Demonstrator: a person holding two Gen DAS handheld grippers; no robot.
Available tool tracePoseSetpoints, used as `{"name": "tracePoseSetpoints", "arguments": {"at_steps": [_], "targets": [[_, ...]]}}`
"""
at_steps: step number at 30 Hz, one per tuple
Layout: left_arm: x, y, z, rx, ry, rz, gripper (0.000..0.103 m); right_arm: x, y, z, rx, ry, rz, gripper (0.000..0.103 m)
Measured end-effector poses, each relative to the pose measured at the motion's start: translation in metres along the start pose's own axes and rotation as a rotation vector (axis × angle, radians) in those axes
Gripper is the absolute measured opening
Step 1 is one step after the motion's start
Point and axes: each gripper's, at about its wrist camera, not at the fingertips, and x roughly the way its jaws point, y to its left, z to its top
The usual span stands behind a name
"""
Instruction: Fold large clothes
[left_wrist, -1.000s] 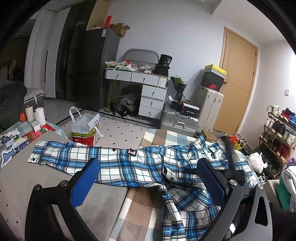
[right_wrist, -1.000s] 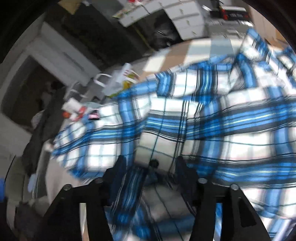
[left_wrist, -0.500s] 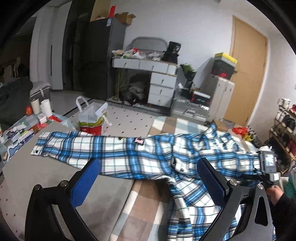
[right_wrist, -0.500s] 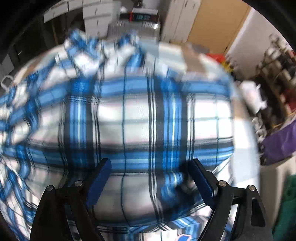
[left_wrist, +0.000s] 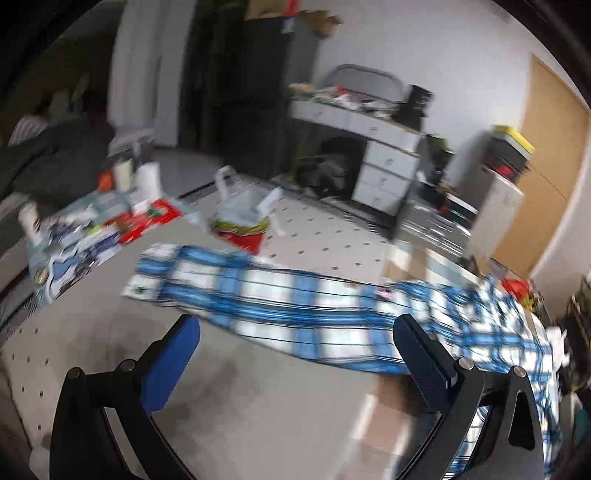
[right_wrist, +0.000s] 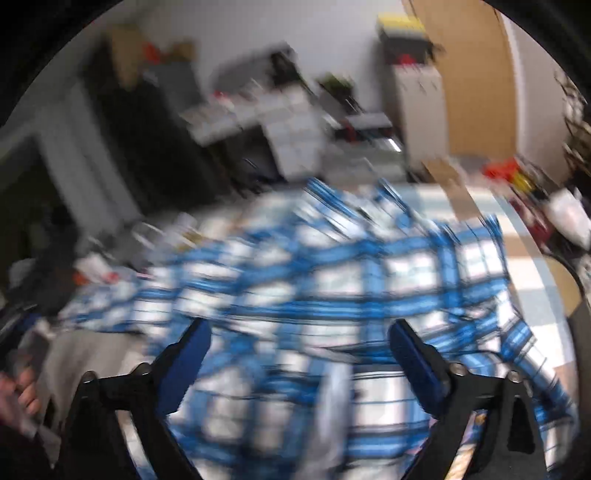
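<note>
Blue-and-white plaid shirt (left_wrist: 332, 314) lies spread across the grey bed surface (left_wrist: 110, 350). In the left wrist view one sleeve runs out toward 10 o'clock, cuff (left_wrist: 147, 273) flat, and the body is bunched toward 3 o'clock, over the checked blanket (left_wrist: 380, 410). Both views are motion-blurred.

Left gripper (left_wrist: 295, 354): jaws wide, nothing between the blue pads; sleeve lies beyond the tips, apart from them.

Right gripper (right_wrist: 299, 354): jaws have just been opening and now stand at full spread. Shirt body fills the view behind and below them, but no cloth is pinched. A hand (right_wrist: 18, 391) shows at 8 o'clock in that view.

Handling, judged: thin woven cotton, light, limp, no stiffness of its own. It will drape and crease wherever it is lifted, and drag along the bed rather than slide cleanly. Not fragile. Pads should bite well on doubled edges.

Best holds, judged: cuff or sleeve seam for the left; shoulder seam or side hem for the right. Pinch an edge, not mid-panel, or layers bunch.
</note>
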Motion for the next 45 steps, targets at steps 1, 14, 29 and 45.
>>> {"name": "tracePoseSetpoints", "arguments": {"at_steps": [1, 14, 29, 45], "targets": [[0.004, 0.015, 0.005, -0.023, 0.026, 0.028, 0.102, -0.005, 0.017, -0.004, -0.009, -0.035, 0.027, 0.103], [0.097, 0.129, -0.010, -0.498, 0.328, -0.066, 0.102, -0.018, 0.060, -0.059, -0.040, -0.034, 0.157, 0.103], [0.132, 0.110, 0.010, -0.531, 0.329, 0.105, 0.086, -0.008, 0.041, -0.062, 0.067, 0.020, 0.159, 0.103], [0.110, 0.115, 0.037, -0.479, 0.166, 0.015, 0.003, -0.019, 0.050, -0.062, 0.008, 0.002, 0.161, 0.103]]}}
